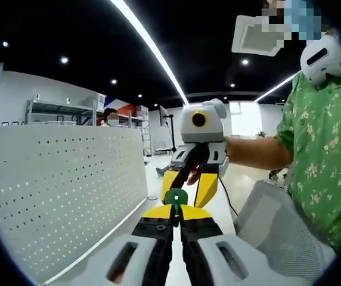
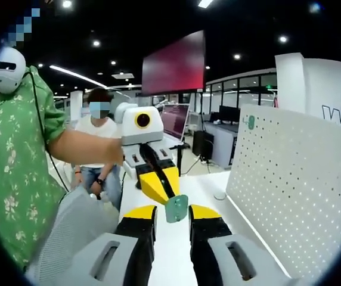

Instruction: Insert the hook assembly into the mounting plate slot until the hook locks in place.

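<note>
Both grippers were raised above the white desk (image 2: 170, 238) and faced each other, meeting at a small green hook assembly (image 1: 175, 197). In the left gripper view, the left gripper (image 1: 175, 215) had its yellow-tipped jaws drawn nearly together on the lower tab of the green piece, so it appeared to be gripping it. The right gripper (image 1: 189, 179) came in from beyond the piece, its jaws angled down towards it. In the right gripper view the same piece (image 2: 176, 208) sat between the right gripper's (image 2: 171, 215) jaws, which stood apart with a gap on either side; I judged them not clamped. The left gripper (image 2: 161, 185) reached the piece from the far side there. The white pegboard mounting plate (image 1: 69, 190) stood upright on the desk beside the hook assembly, well apart from it, so insertion was not yet begun. Holding the piece in mid-air between both tools probably served to re-seat or hand it over before presenting it to a slot. A seated person (image 2: 96, 149) was behind the hook assembly.
</note>
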The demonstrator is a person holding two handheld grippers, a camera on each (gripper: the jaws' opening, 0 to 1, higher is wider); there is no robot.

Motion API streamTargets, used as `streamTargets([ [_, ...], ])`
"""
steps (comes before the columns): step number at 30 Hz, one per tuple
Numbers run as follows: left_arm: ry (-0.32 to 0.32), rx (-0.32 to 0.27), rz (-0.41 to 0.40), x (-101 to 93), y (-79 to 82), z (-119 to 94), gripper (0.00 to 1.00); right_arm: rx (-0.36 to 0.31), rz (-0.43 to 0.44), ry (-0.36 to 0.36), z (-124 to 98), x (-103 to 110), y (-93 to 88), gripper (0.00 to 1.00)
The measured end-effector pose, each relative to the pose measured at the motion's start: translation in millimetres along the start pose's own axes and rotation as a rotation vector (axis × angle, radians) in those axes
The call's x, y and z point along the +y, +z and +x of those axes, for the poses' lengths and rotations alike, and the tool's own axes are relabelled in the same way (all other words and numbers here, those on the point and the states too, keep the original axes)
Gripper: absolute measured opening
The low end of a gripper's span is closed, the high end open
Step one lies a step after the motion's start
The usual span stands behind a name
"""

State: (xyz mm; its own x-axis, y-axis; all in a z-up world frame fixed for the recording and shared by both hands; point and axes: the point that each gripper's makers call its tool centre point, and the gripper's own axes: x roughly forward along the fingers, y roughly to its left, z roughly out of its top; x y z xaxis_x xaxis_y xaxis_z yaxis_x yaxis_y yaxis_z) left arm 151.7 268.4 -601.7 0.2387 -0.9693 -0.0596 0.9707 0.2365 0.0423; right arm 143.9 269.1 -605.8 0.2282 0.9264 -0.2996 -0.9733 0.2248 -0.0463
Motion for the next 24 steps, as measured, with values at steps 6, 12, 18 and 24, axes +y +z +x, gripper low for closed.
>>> streamTargets([
  [6,0.067,-0.013,-0.006,8.9,3.6,-4,0.03,-0.007,0.004,-0.056,-5,-11,2.2,0.24],
  [12,0.148,-0.04,-0.013,20.1,8.3,-9,0.03,-0.015,0.036,-0.108,-10,-21,0.8,0.28],
  [18,0.287,-0.089,-0.018,36.3,21.4,-17,0.03,-0.006,0.052,-0.209,-19,-37,-3.2,0.31],
  [24,0.387,-0.077,-0.022,48.0,22.8,-25,0.03,0.0,0.092,-0.264,-25,-45,-14.3,0.31],
])
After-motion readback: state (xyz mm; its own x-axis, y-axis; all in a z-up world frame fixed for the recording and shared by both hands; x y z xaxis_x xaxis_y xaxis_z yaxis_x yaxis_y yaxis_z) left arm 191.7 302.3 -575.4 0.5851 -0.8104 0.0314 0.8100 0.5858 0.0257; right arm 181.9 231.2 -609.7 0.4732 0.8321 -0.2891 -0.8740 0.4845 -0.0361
